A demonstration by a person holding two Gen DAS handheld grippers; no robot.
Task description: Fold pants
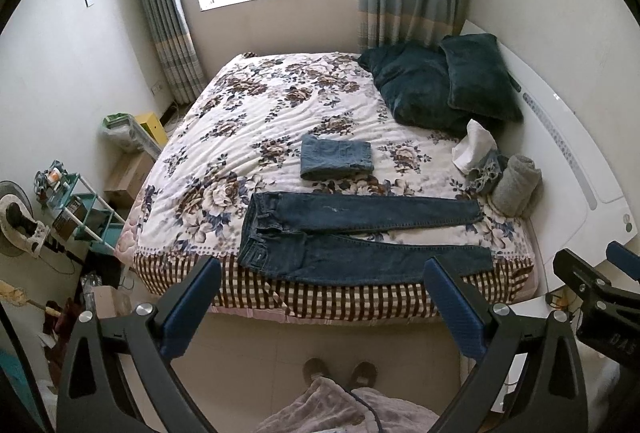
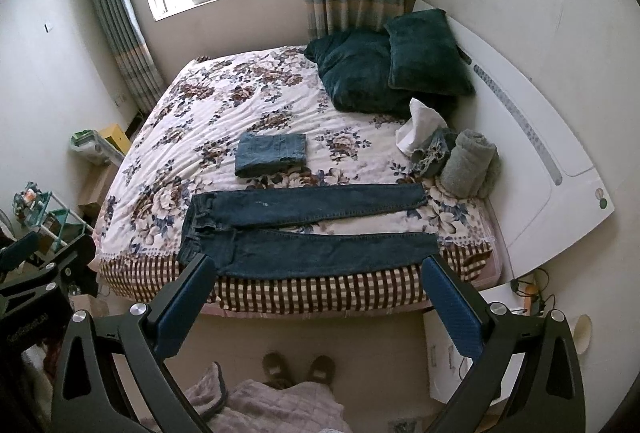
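**Bed and what lay on it**

The bed [image 1: 280, 105] wore a floral quilt over a checked sheet. Dark jeans [image 1: 360, 237] lay spread flat along its near edge, legs side by side and slightly apart. Beyond them sat a folded pair of lighter jeans [image 1: 336, 157]. Two teal pillows [image 1: 440, 85] rested by the headboard, with a white cloth [image 1: 474, 147] and a rolled grey towel [image 1: 516, 185] nearby.

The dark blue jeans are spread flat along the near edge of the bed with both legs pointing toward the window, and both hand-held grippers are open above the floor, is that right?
Not quite. The dark blue jeans do lie flat along the near edge of the floral-quilted bed, but their legs run sideways toward the white headboard, not the window, as the left wrist view shows. Both hand-held grippers are open.
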